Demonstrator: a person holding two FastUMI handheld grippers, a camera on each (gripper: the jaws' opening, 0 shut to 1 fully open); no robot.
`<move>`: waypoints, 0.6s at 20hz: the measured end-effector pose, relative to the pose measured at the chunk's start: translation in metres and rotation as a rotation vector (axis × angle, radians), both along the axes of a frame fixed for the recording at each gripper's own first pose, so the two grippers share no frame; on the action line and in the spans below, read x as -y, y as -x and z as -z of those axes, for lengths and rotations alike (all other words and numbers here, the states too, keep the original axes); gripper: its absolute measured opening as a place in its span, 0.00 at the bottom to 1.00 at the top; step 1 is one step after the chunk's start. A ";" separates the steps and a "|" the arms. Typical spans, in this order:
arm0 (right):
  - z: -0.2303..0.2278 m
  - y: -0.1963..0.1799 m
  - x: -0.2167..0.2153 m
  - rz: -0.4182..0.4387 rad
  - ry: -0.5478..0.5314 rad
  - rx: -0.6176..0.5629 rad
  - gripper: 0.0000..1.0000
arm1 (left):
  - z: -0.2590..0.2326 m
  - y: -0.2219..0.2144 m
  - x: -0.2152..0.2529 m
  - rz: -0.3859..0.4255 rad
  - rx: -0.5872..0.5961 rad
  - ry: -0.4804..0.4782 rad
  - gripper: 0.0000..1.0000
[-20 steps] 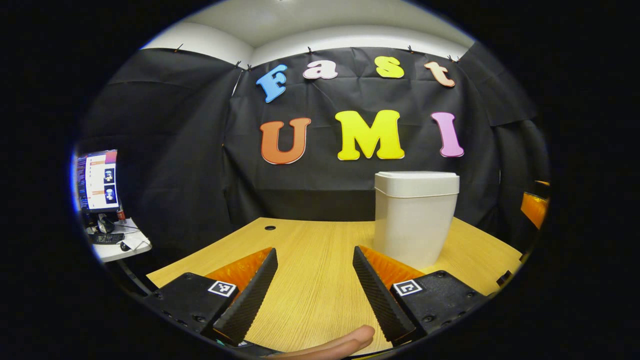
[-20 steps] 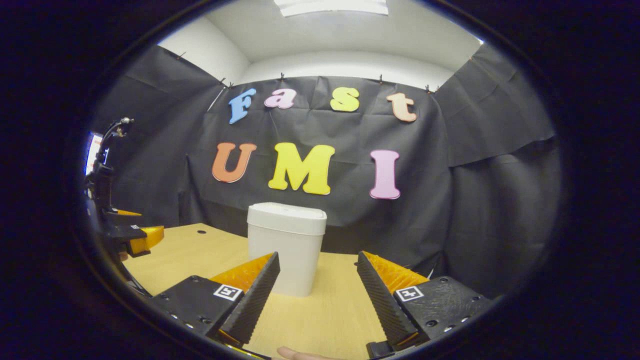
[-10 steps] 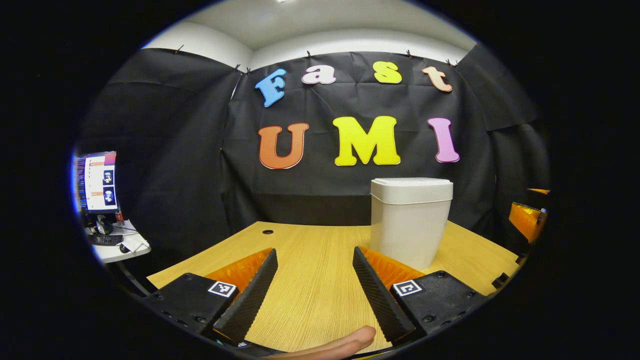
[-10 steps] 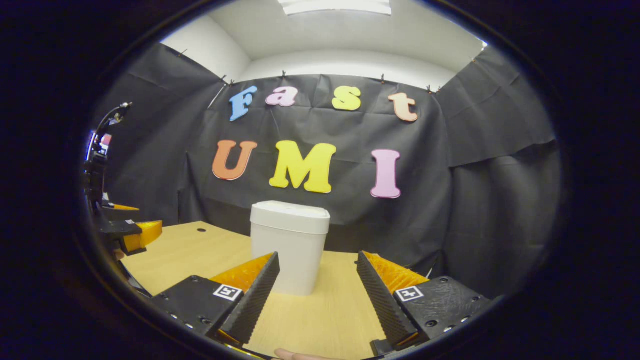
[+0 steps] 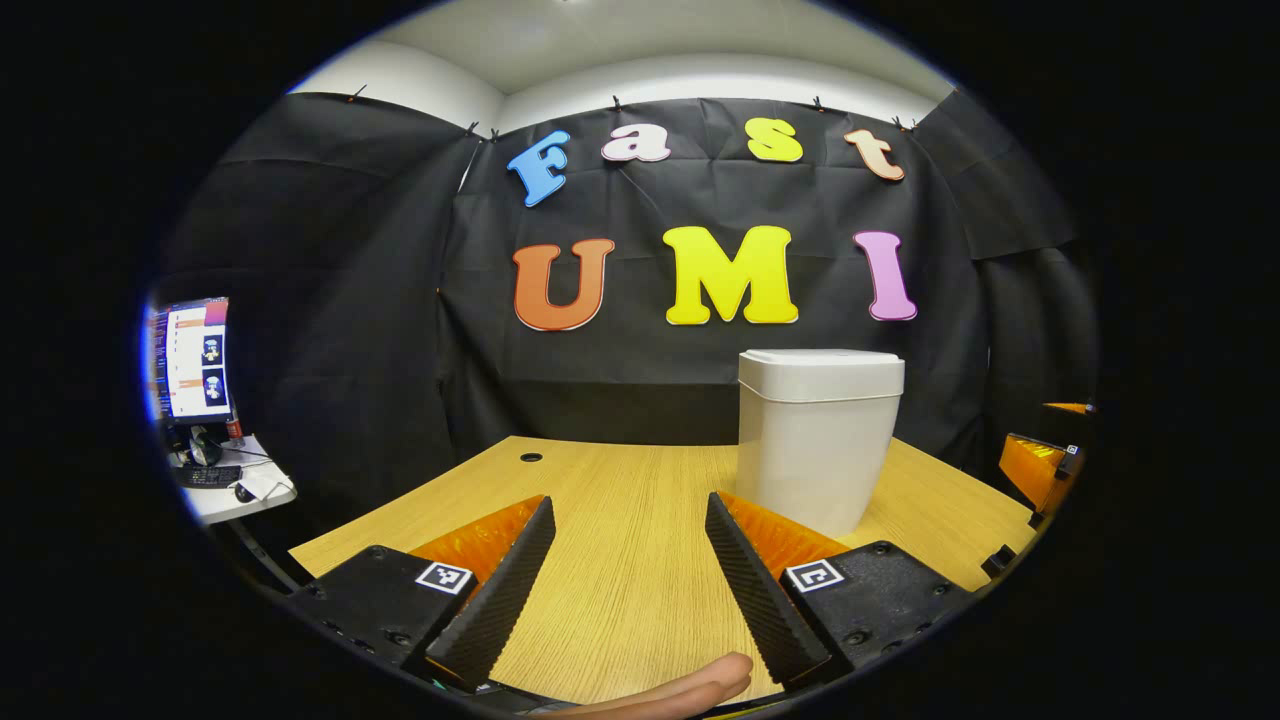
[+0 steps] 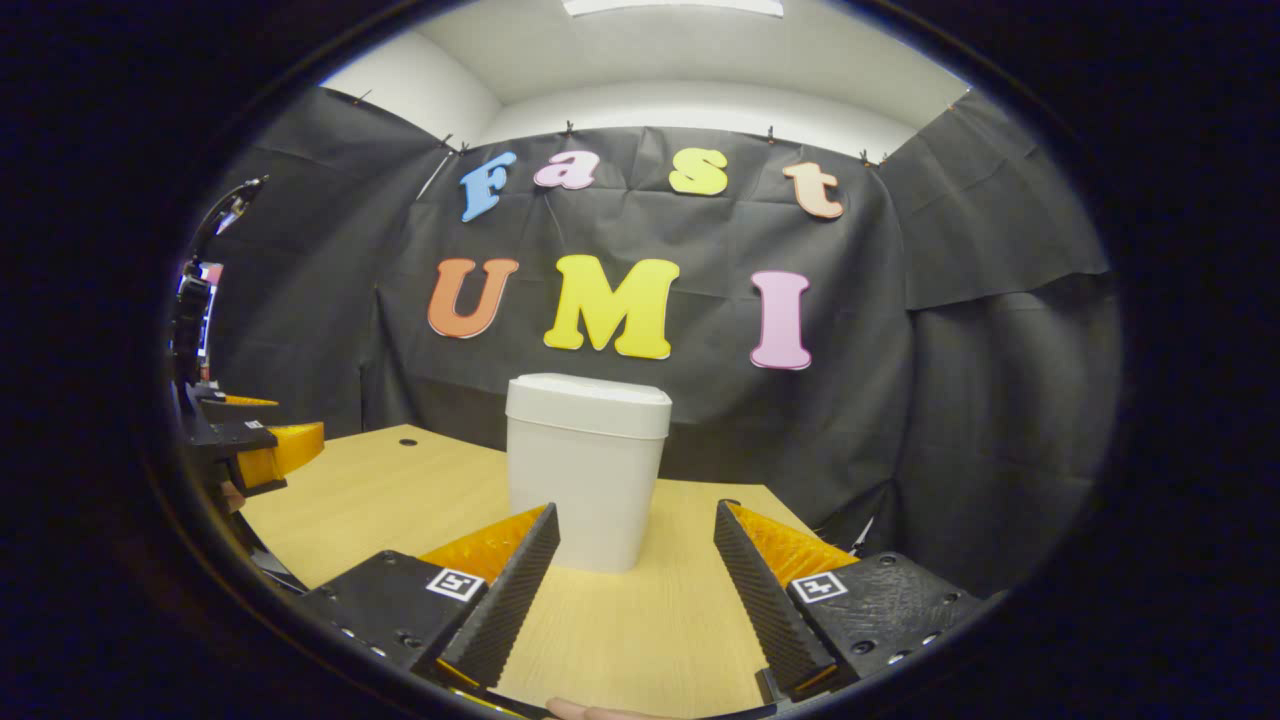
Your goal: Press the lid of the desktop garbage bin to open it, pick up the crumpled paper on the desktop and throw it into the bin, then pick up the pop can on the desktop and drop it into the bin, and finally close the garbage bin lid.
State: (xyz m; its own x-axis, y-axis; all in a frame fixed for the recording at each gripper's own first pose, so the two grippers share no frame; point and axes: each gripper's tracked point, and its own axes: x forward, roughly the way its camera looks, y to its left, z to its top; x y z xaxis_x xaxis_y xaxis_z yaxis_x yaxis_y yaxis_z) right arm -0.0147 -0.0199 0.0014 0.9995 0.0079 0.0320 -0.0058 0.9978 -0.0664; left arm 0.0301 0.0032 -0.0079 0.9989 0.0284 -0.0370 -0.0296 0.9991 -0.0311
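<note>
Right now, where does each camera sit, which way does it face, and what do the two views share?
Left gripper view: rides the left gripper, jaws open, low over the desk, facing the closed bin; a fingertip shows below.
Right gripper view: rides the right gripper, jaws open, facing the bin; left gripper at its left.
Shared: bin, desk, booth wall.

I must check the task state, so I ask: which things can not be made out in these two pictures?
- What lies inside the garbage bin: the shut lid hides it in both views.
- The desk behind the bin: the bin's body blocks it.
- The near desk under each gripper: the left gripper and right gripper cover it.
- The monitor, left gripper view: too small to read.
</note>
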 end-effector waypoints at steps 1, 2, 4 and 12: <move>0.001 0.000 0.001 0.001 -0.001 -0.001 0.95 | 0.000 0.000 0.000 0.000 0.000 0.002 0.98; 0.002 0.000 0.002 0.002 -0.002 -0.003 0.95 | 0.000 0.000 0.000 -0.001 -0.001 0.003 0.98; 0.004 0.000 0.003 0.004 -0.003 -0.006 0.95 | -0.001 0.000 0.000 -0.002 0.001 0.003 0.98; 0.012 -0.002 0.003 0.001 -0.005 -0.025 0.95 | 0.006 -0.006 0.003 0.004 0.001 -0.006 0.98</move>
